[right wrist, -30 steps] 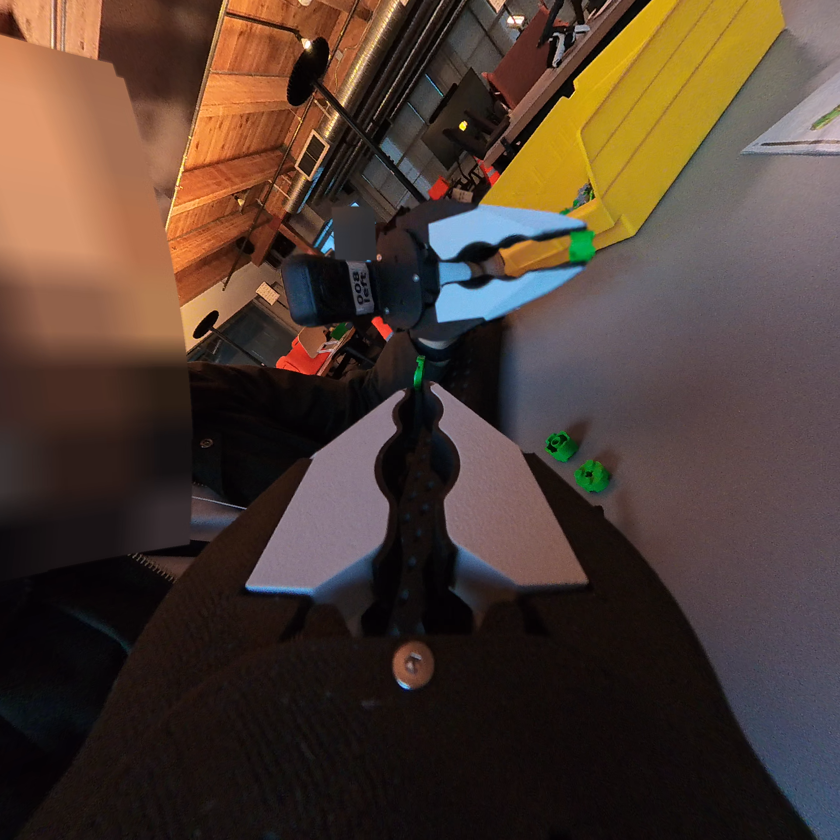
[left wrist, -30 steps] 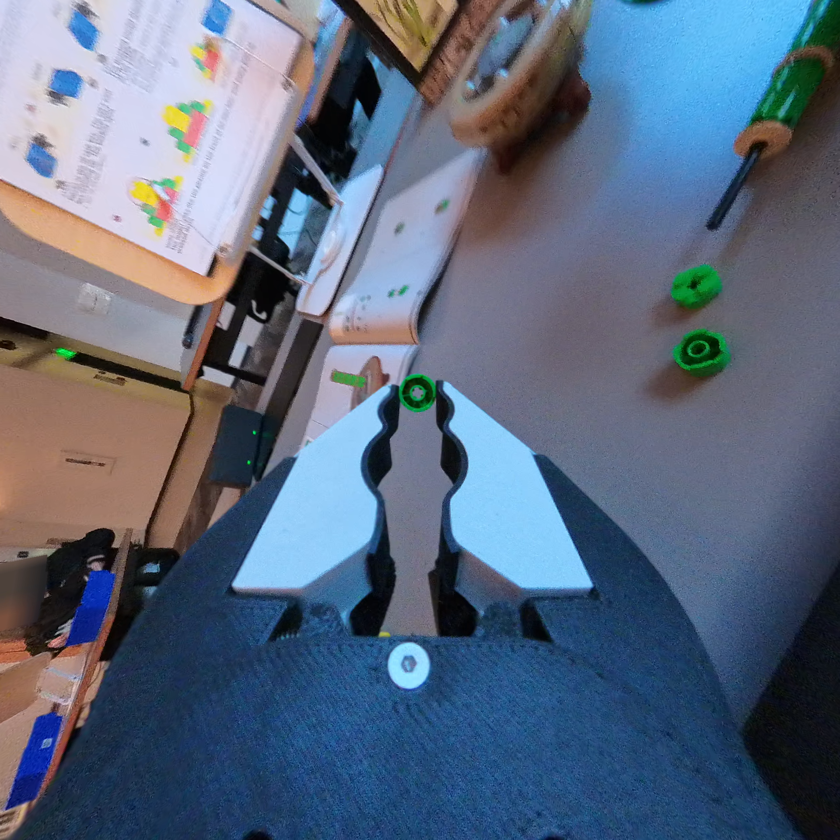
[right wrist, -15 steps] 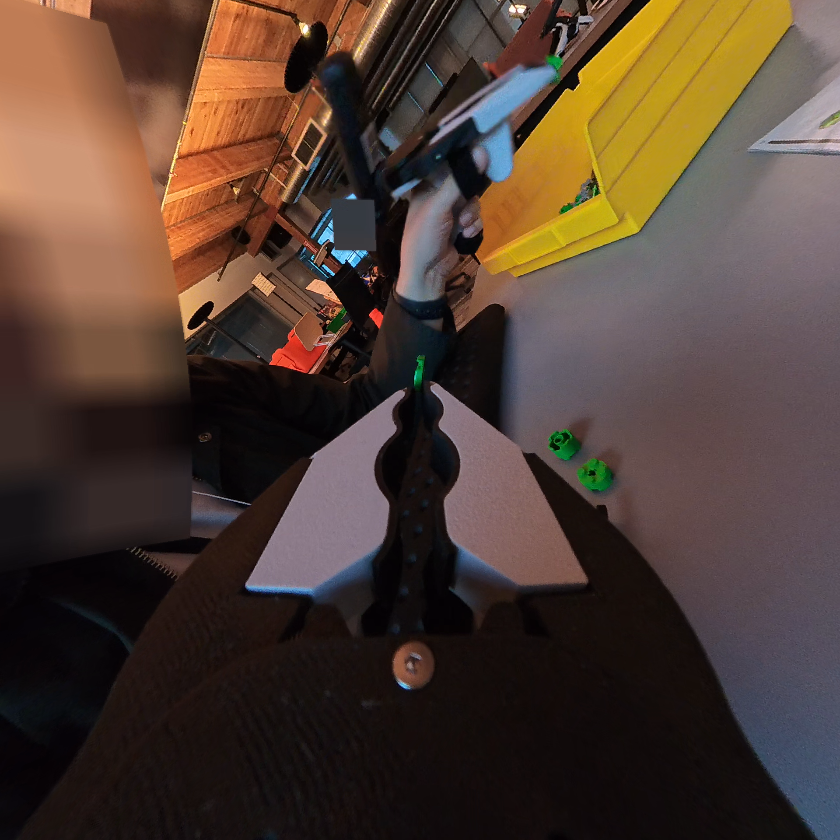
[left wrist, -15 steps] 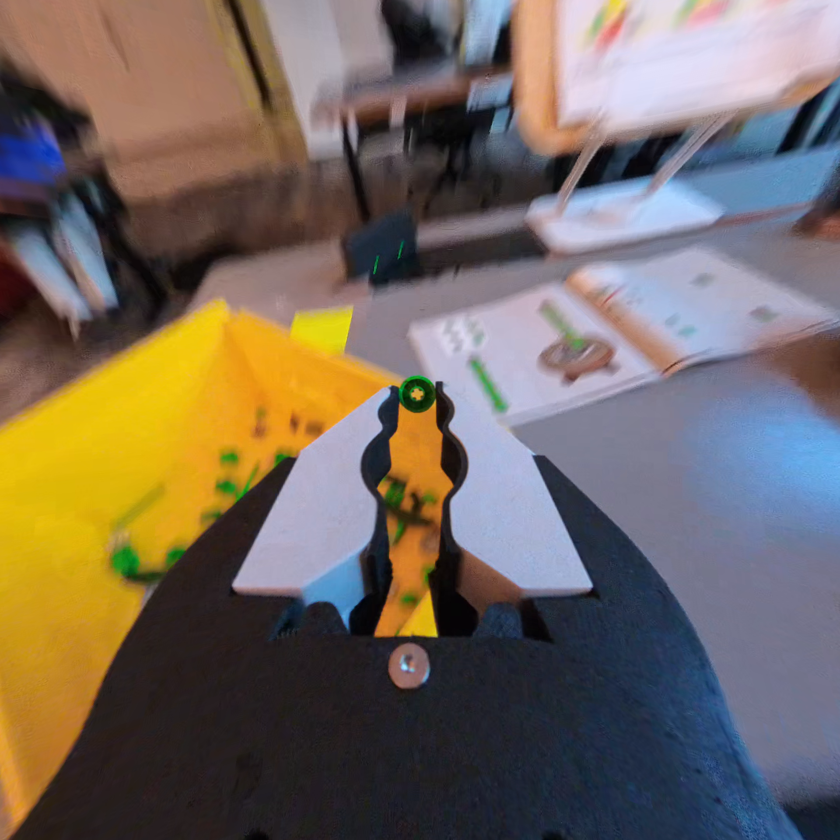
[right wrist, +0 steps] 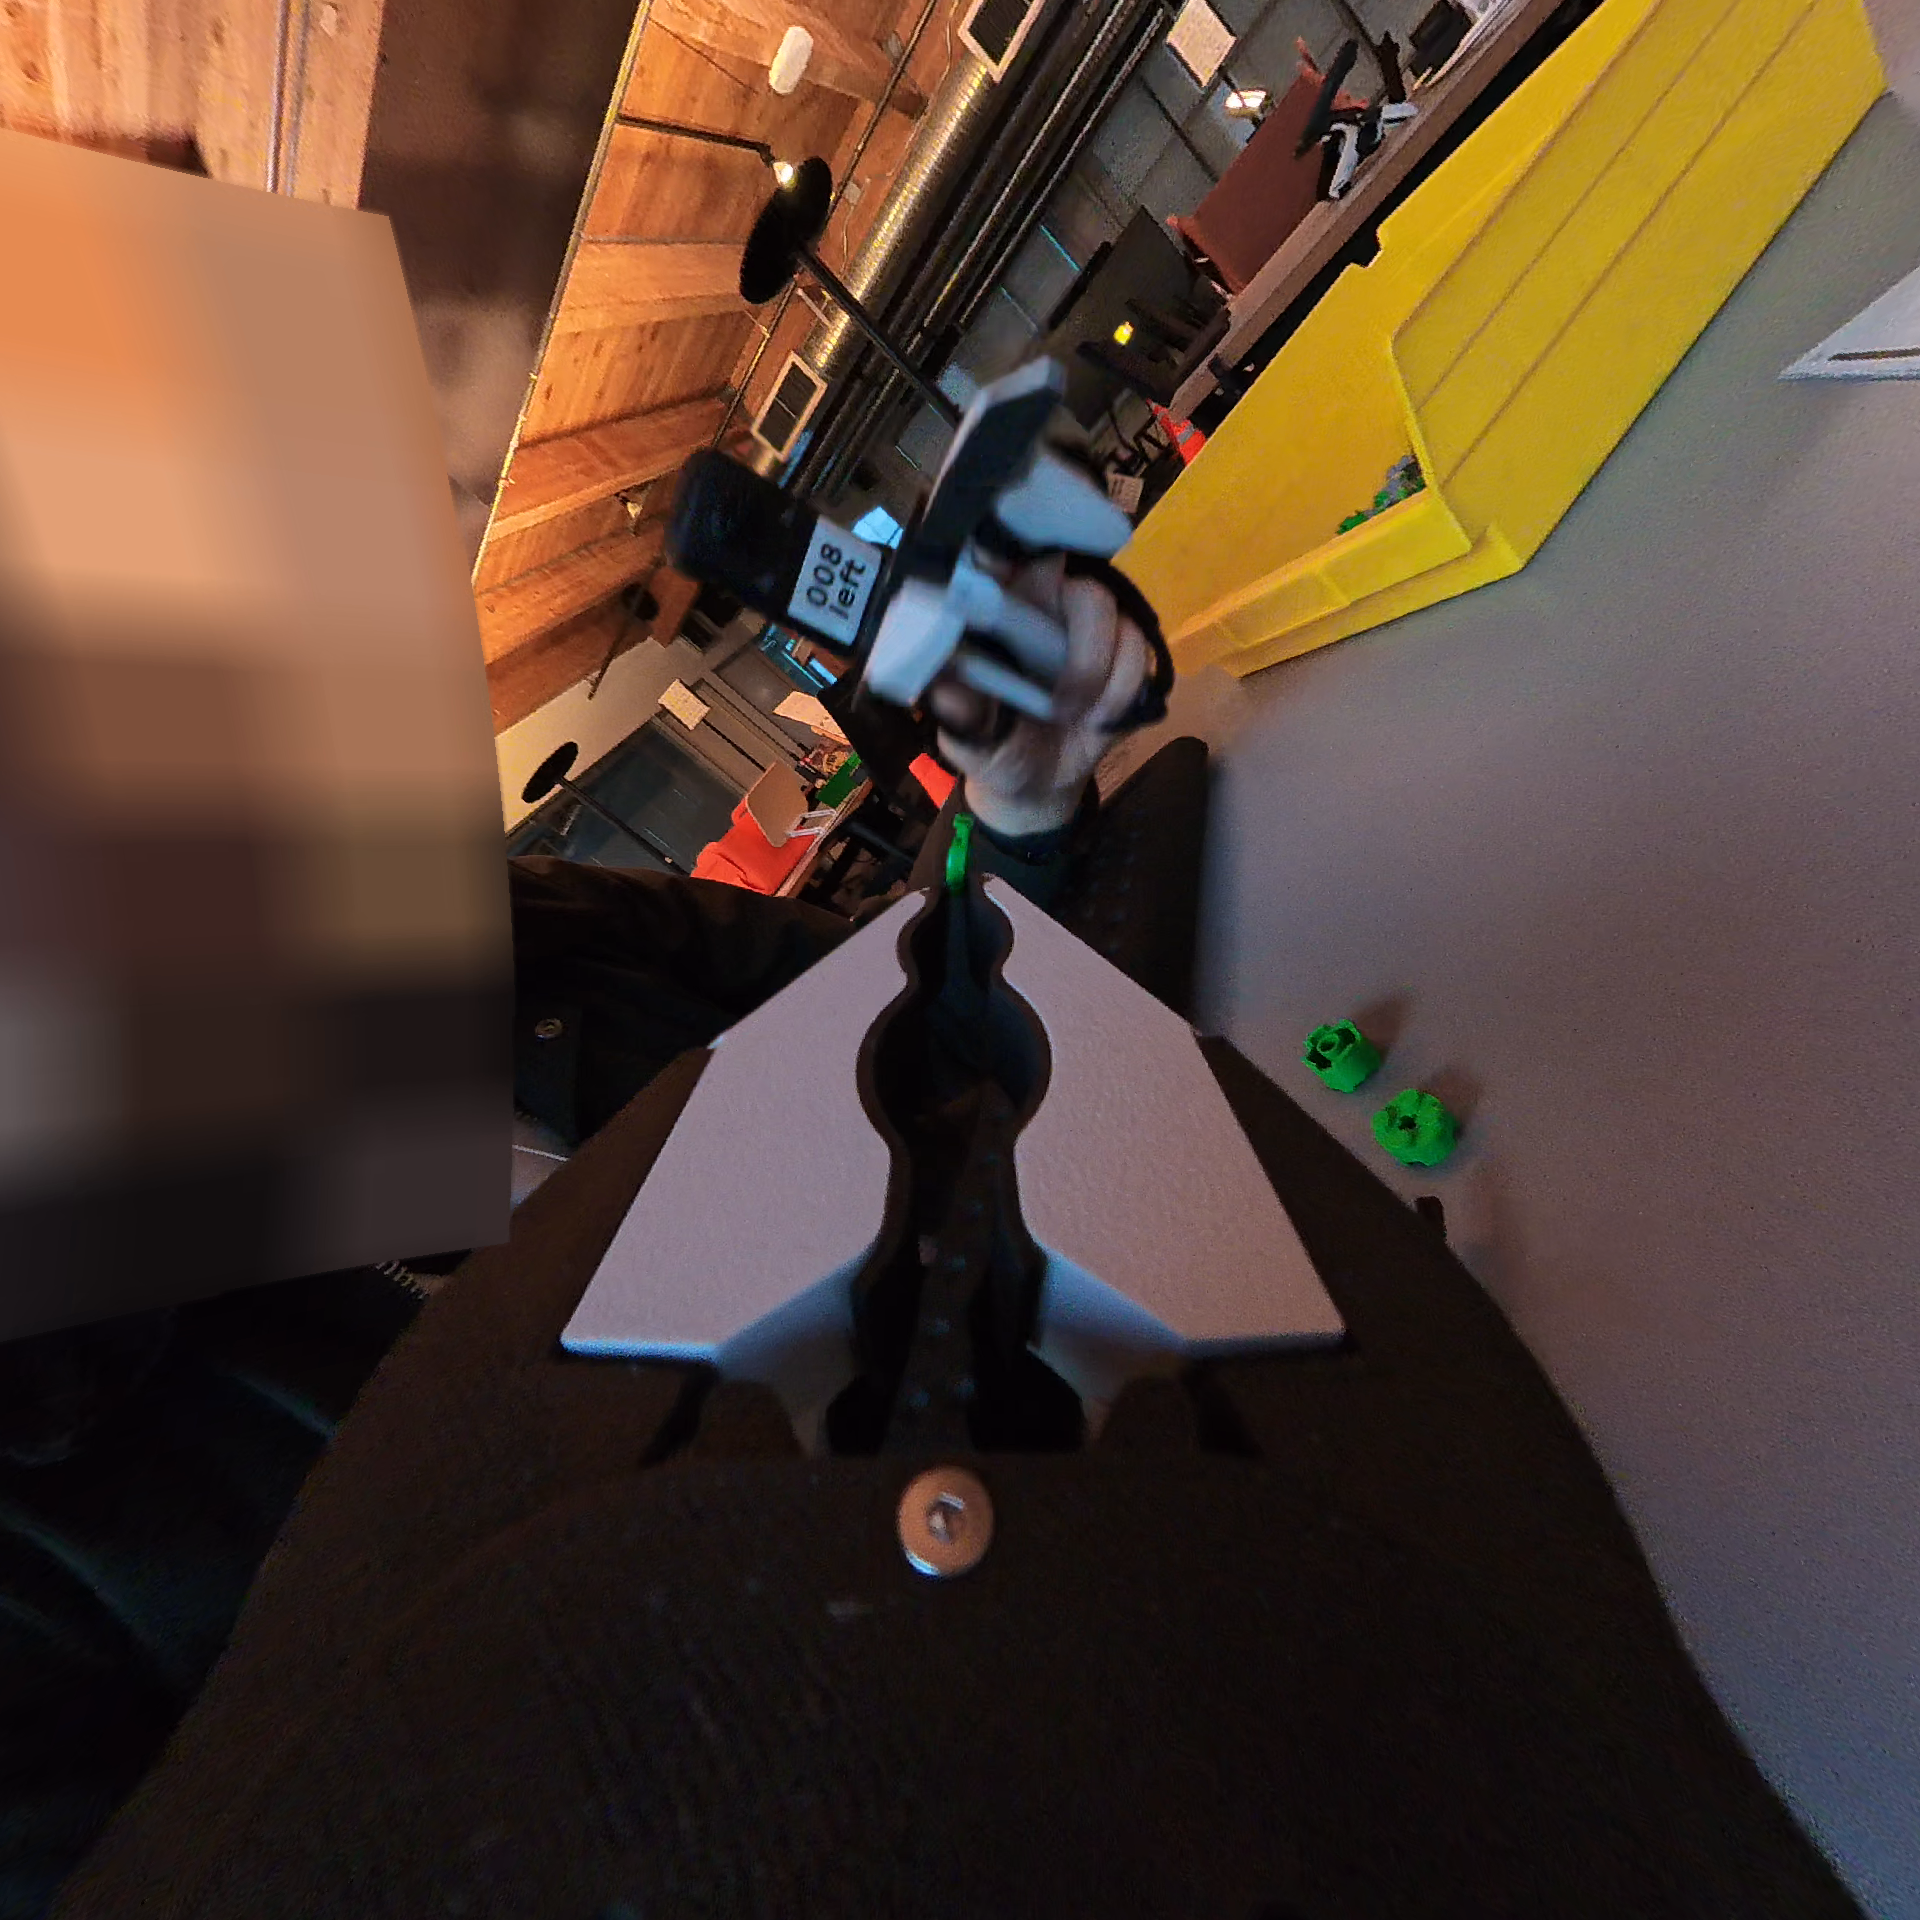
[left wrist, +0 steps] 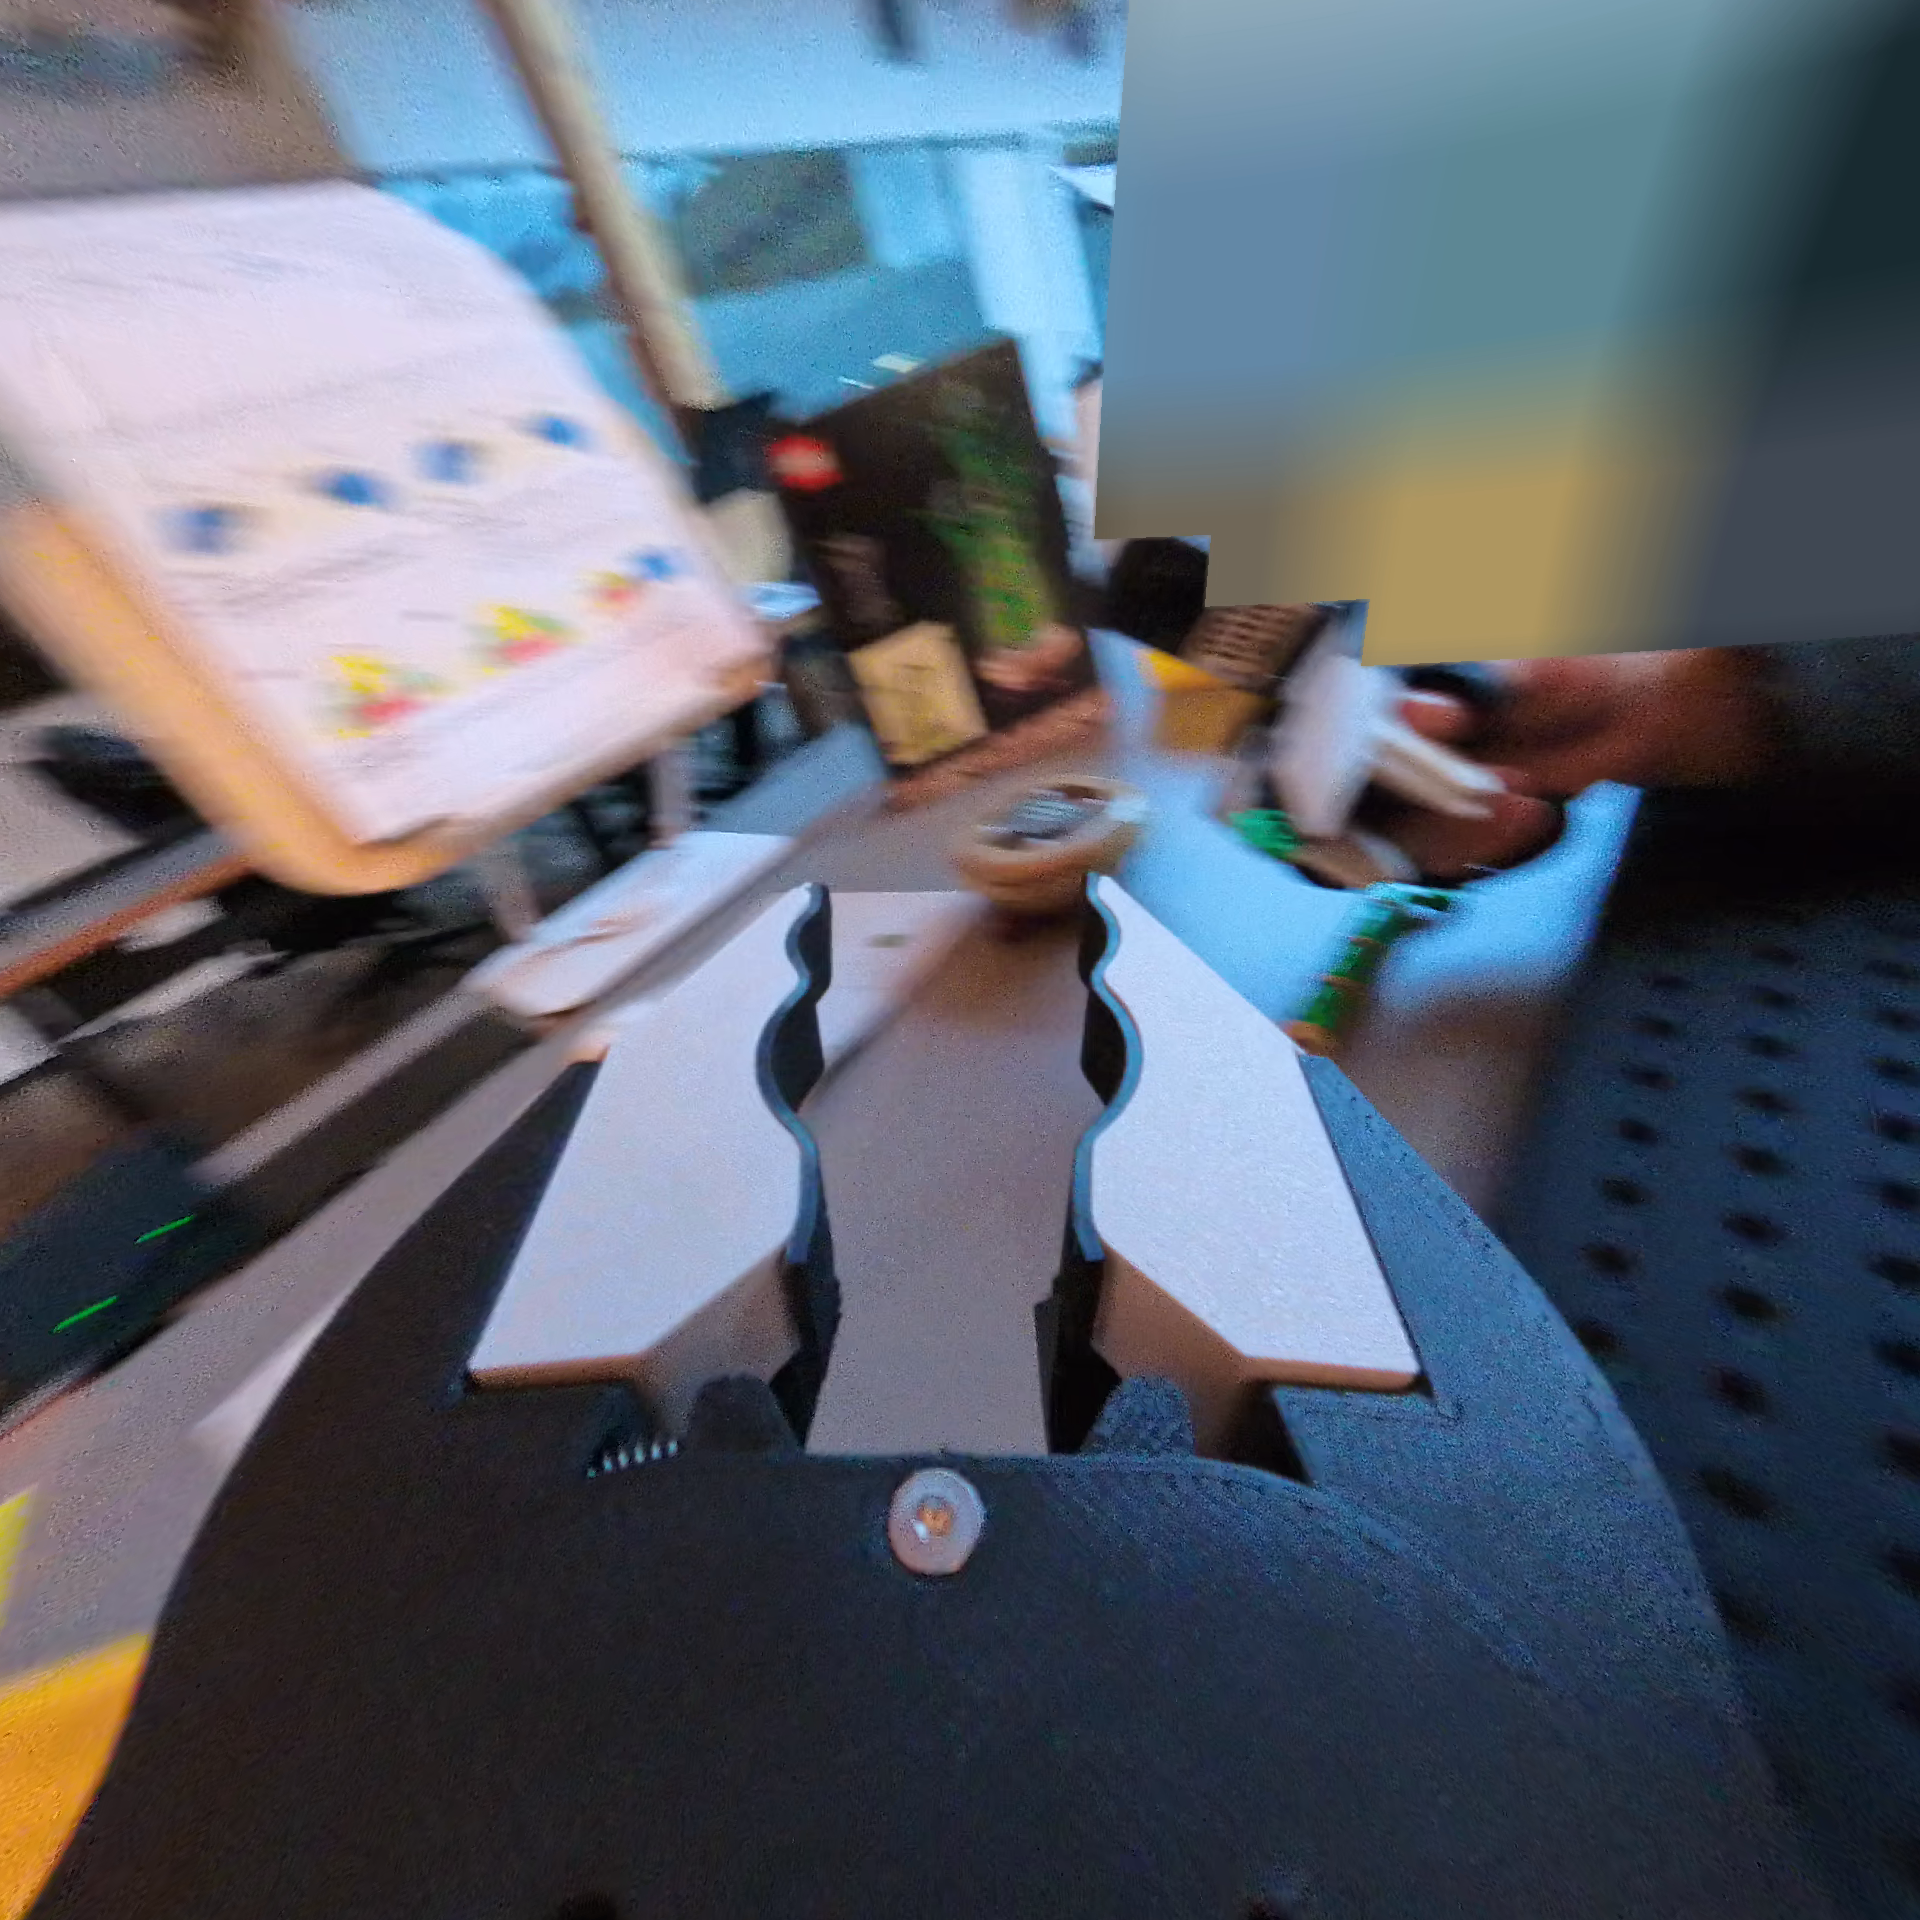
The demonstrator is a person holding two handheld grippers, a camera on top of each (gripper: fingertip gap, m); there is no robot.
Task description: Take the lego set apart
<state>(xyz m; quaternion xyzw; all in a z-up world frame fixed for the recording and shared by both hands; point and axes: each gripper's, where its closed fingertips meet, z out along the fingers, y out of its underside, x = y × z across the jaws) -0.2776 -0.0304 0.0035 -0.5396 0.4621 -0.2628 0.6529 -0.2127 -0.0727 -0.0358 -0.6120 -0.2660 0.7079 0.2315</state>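
Observation:
My left gripper (left wrist: 951, 904) is open and empty, held above the grey table; the view is blurred by motion. It also shows in the right wrist view (right wrist: 1013, 571), raised in a hand. My right gripper (right wrist: 961, 894) is shut on a thin green lego piece (right wrist: 958, 852) that sticks out past its tips. In the left wrist view a green stalk with tan rings (left wrist: 1351, 966) hangs below the right gripper (left wrist: 1340, 748). Two small green round pieces (right wrist: 1340, 1055) (right wrist: 1413, 1127) lie on the table to the right of my right gripper.
A yellow bin (right wrist: 1455, 416) with loose green pieces stands at the far side of the table. A wooden pot (left wrist: 1049, 842), an open booklet (left wrist: 665, 925) and an instruction board on a stand (left wrist: 343, 520) are ahead of the left gripper. A black perforated mat (left wrist: 1714, 1143) lies right.
The left gripper was shut on a small green round piece over the yellow bin; it is now open and empty and has swung back over the table. The right gripper has stayed put.

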